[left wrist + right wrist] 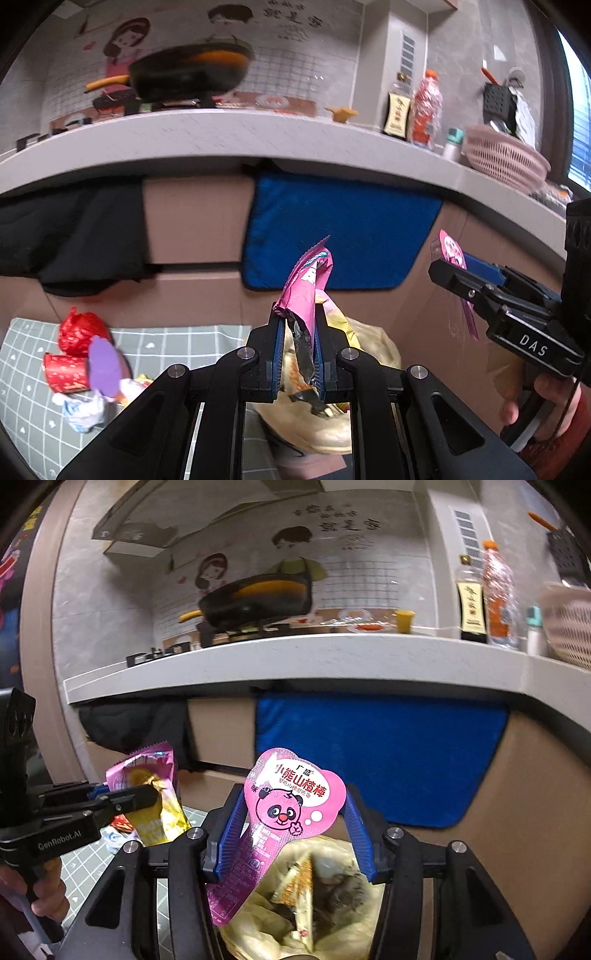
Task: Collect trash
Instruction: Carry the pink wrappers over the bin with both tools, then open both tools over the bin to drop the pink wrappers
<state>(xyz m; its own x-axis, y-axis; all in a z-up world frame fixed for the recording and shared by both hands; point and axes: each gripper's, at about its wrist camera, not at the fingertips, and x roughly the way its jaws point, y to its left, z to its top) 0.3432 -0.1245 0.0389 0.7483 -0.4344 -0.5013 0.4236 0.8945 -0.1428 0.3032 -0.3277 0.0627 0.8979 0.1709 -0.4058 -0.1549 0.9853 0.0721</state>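
My left gripper is shut on a crumpled pink snack wrapper with a silver inside, which sticks up from between the pads. In the right wrist view the same gripper comes in from the left with that wrapper, whose face shows yellow print. My right gripper is shut on a pink panda-print wrapper, held upright between the blue fingers. From the left wrist view the right gripper and its wrapper are at the right. A yellowish trash bag with litter lies open below both grippers.
On a grey-green checked mat lie red wrappers, a purple piece and crumpled white paper. A blue towel and black cloth hang on the cabinet front. The counter above carries a wok, bottles and a pink basket.
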